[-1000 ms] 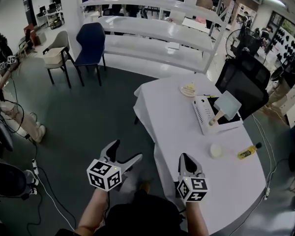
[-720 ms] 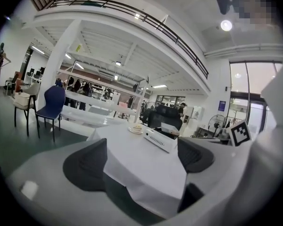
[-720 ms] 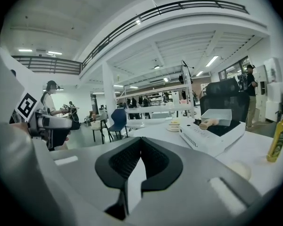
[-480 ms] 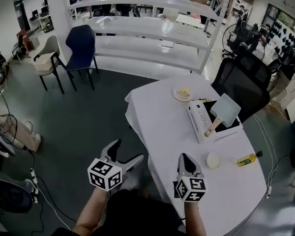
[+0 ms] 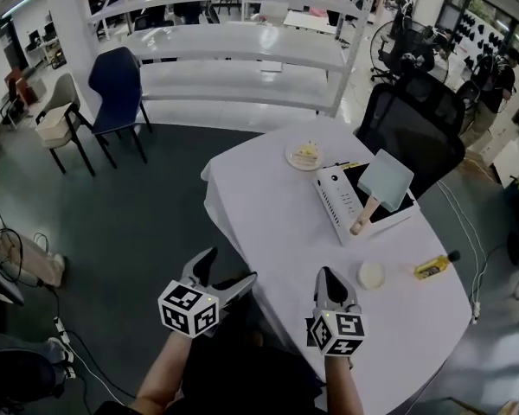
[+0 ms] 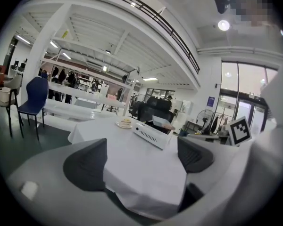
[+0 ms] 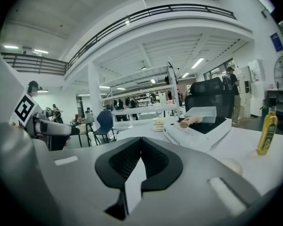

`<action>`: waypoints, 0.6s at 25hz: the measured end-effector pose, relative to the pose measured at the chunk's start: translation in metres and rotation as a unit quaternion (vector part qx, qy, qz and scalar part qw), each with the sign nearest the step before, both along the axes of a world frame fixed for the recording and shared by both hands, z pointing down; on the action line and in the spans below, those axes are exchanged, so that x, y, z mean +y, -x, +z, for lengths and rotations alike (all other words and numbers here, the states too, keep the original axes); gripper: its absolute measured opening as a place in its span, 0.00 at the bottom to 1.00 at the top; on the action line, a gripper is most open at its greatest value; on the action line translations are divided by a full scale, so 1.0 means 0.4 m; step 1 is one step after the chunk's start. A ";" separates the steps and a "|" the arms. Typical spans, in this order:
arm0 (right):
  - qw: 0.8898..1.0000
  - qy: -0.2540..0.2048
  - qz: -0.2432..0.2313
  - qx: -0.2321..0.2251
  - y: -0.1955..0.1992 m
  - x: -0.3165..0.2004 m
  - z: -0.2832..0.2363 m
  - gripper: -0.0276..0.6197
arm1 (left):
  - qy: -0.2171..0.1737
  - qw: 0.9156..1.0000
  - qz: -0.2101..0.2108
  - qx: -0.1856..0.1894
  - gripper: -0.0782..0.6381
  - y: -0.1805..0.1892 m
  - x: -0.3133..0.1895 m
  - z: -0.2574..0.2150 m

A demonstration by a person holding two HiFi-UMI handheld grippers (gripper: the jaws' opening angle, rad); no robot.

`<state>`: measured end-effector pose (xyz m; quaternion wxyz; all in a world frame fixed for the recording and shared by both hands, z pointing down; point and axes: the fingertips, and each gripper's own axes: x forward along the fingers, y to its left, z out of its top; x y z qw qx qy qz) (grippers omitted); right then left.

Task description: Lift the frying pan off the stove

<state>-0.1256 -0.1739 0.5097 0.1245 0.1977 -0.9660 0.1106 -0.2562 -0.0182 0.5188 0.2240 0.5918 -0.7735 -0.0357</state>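
Square pan (image 5: 386, 180) atop white stove (image 5: 335, 203)

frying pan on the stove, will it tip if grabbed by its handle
The frying pan looks rigid and shallow, so probably light. Its wooden handle juts from one edge, so the pan end will likely sag. The rounded handle may twist.

pan (image 5: 385, 180) on stove (image 5: 333, 202); bottle (image 5: 432, 269) right of it; plate (image 5: 291, 157) behind.

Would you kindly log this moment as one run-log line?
stage: pre-grasp | left gripper: open, empty | right gripper: shut, empty | square pale-blue frying pan: on white stove, untouched
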 end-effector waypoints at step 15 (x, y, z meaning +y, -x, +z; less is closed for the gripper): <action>0.978 0.027 0.204 0.017 0.079 -0.249 0.007 0.05 | 0.005 0.981 0.192 0.016 0.81 0.246 -0.430 -0.022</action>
